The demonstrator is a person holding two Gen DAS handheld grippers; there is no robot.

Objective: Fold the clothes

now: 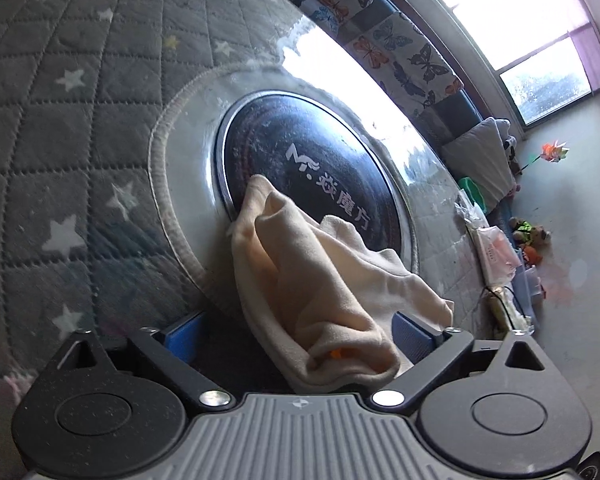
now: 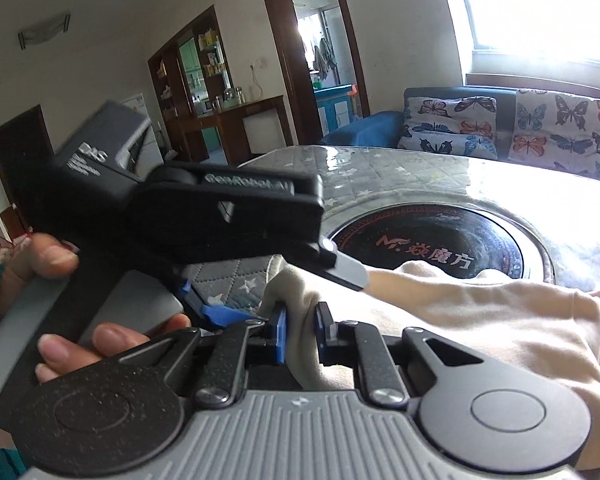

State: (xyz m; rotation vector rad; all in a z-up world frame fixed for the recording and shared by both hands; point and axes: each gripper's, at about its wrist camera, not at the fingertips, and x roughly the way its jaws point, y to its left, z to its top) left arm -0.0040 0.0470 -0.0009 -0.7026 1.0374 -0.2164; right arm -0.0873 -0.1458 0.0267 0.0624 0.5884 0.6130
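the right gripper [image 2: 302, 330] has its blue pads pressed onto a bunched fold of the cream cloth [image 2: 480, 320], pinching it between them. from that pinch the cloth runs out ahead and to the right of the fingers, lying loosely across the table [image 2: 400, 168] with its far edge over the rim of the round black hotplate [image 2: 428, 240] set into the tabletop.

the left gripper [image 1: 292, 340] stands with its fingers spread wide. a rumpled end of the cloth [image 1: 332, 280] lies in the gap between them, nearer the right-hand pad, and neither pad squeezes it. beyond those fingers the cloth climbs onto the hotplate [image 1: 312, 160], which carries white lettering.

in the right wrist view the left gripper's black body sits just above and left of the right fingers, held by a hand [image 2: 100, 344].

a grey quilted cover with white stars [image 1: 60, 120] spreads over the table around the hotplate. further off, past the table, stands a sofa with butterfly-print cushions [image 2: 452, 124].
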